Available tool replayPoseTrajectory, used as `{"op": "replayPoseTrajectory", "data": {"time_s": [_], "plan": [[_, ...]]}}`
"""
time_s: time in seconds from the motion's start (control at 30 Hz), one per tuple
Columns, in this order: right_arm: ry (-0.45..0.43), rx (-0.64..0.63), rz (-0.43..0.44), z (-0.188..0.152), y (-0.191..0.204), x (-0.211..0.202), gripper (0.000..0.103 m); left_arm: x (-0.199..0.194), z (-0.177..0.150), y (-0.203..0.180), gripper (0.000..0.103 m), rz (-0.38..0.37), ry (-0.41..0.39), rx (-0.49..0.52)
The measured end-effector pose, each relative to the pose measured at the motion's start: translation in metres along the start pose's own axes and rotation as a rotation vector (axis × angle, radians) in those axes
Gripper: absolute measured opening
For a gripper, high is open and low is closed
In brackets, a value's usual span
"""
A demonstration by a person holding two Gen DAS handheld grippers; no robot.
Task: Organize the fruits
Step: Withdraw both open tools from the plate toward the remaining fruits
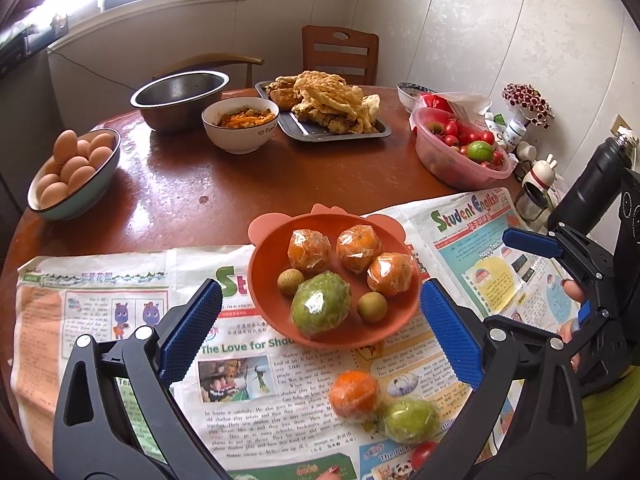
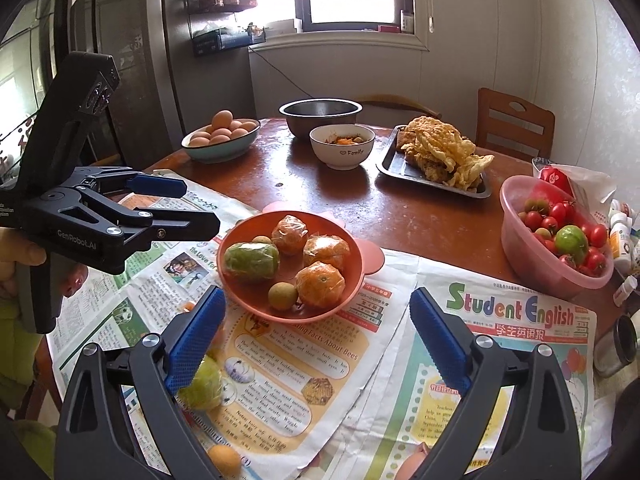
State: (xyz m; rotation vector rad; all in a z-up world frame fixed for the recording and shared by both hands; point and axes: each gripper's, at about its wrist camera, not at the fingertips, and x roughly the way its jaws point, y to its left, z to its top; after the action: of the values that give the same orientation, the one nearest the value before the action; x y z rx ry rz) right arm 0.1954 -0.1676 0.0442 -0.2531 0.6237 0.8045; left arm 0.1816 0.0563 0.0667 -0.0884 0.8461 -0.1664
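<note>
Both fingers (image 1: 320, 332) (image 2: 316, 340) spread, empty; green fruit (image 2: 202, 382) half hidden behind right finger, perhaps wrapped.

"Student English" heads the newspaper (image 2: 512, 312); "Family" marks the white bowl (image 2: 343, 153).

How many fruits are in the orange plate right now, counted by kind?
Fruits in the round orange plastic plate:
Plastic-wrapped orange citrus fruits: 3
Plastic-wrapped green citrus fruit: 1
Small round tan longan-like fruits: 2
Total: 6
</note>
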Motion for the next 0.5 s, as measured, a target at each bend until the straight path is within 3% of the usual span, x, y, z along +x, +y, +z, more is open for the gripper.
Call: {"op": "replayPoseTrajectory", "data": {"time_s": [0.5], "plan": [[-0.017, -0.030, 0.004, -0.016, 0.019, -0.026, 0.094, -0.020, -0.022, -0.006, 0.093, 0.006, -0.008, -0.004]]}}
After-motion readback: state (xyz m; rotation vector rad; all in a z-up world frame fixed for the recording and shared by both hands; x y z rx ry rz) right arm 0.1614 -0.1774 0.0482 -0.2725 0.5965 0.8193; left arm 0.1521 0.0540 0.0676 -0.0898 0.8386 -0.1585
